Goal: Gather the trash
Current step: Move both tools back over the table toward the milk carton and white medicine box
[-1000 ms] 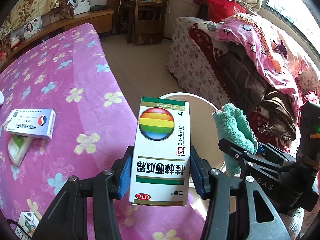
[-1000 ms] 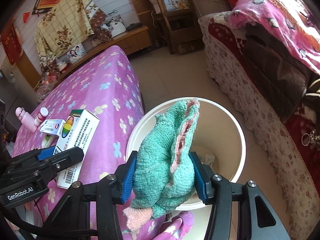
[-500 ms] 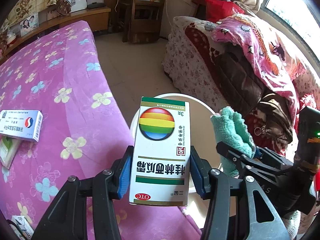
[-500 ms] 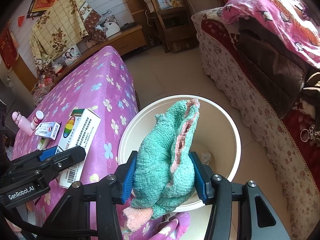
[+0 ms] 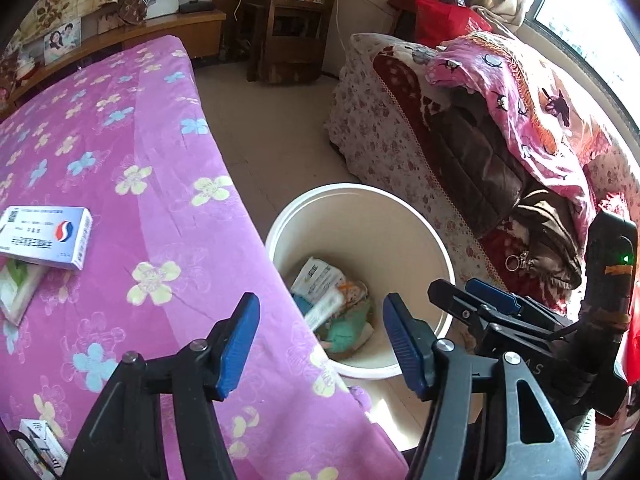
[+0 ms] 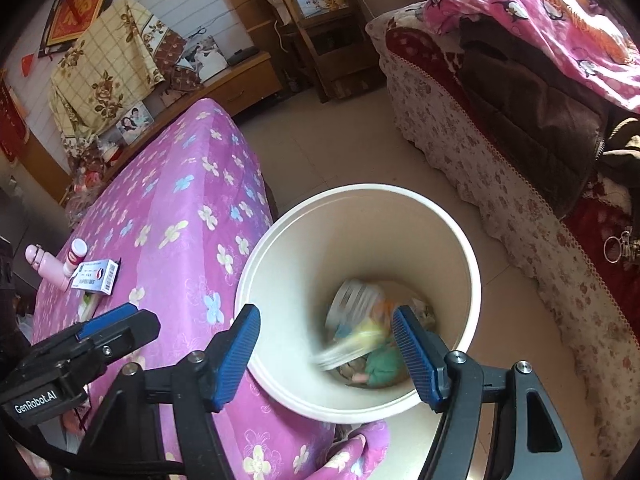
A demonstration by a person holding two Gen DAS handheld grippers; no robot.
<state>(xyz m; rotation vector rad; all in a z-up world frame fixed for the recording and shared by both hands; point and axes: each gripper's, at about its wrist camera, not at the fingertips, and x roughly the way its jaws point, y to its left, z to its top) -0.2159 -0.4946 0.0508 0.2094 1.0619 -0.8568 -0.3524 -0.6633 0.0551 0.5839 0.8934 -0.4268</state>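
We note both grippers, left (image 5: 320, 336) and right (image 6: 326, 354), now spread empty; the box (image 6: 352, 344) and towel (image 6: 384, 364) have dropped into the bin (image 6: 400, 200); box blurred, long axis tilted.

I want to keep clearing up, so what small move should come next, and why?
Probably swing the left gripper back over the bed toward the blue and white box. Both grippers are open and empty, the towel lies in the bucket, and that box is still out.

Floral bedspread (image 5: 168, 184); medicine box (image 5: 44, 237); floor bin (image 6: 468, 256).
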